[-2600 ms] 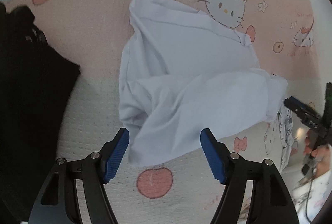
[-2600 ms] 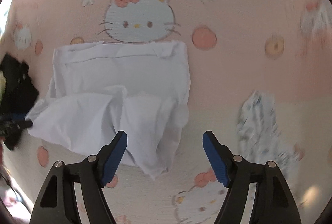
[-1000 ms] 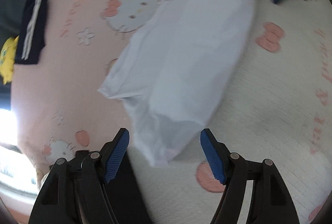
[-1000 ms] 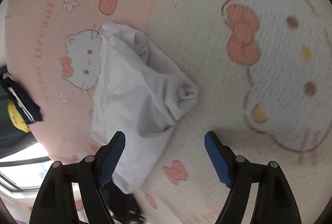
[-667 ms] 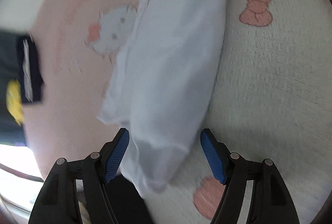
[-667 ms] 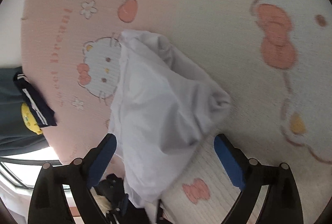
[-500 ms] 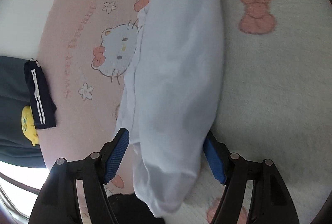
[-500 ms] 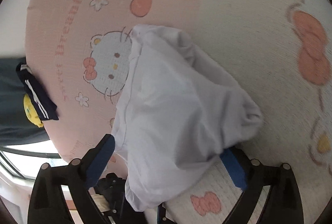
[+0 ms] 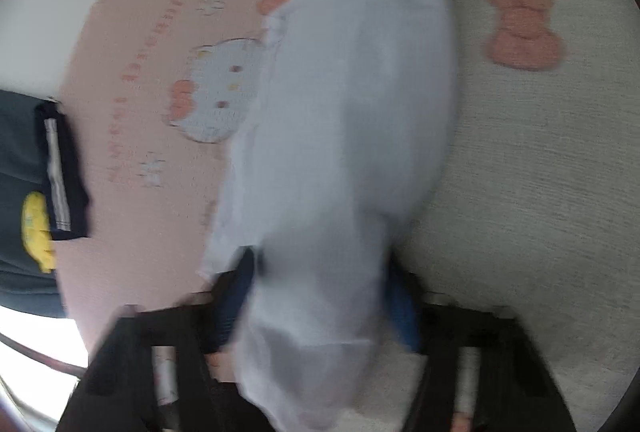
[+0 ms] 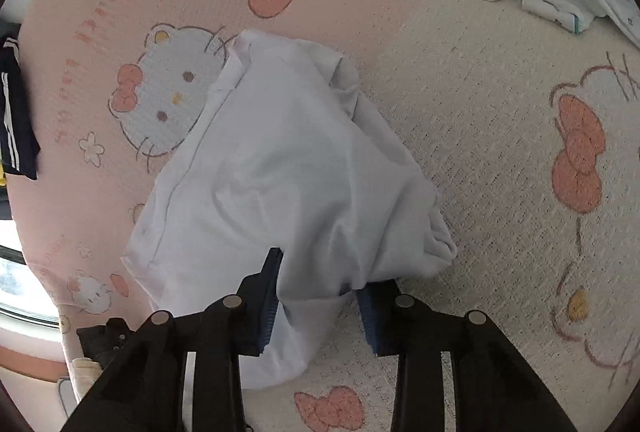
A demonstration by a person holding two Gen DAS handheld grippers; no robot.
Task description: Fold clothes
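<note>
Left gripper [image 9: 320, 308] blurred by motion, low in its own view, black arms spread toward the bottom corners, blue pads [image 9: 236, 296] set either side of white cloth that fills the gap between them; contact not clear through the blur. Far end of the same view, top centre: black and blue parts of the other tool at the cloth's far edge. Right gripper [image 10: 320, 296] sharp in its own view, arms converging from the bottom edge, blue pads [image 10: 268, 296] drawn in to a narrow gap, white cloth pinched between them and draped over both tips. Silver pivot screws showing on each arm.
</note>
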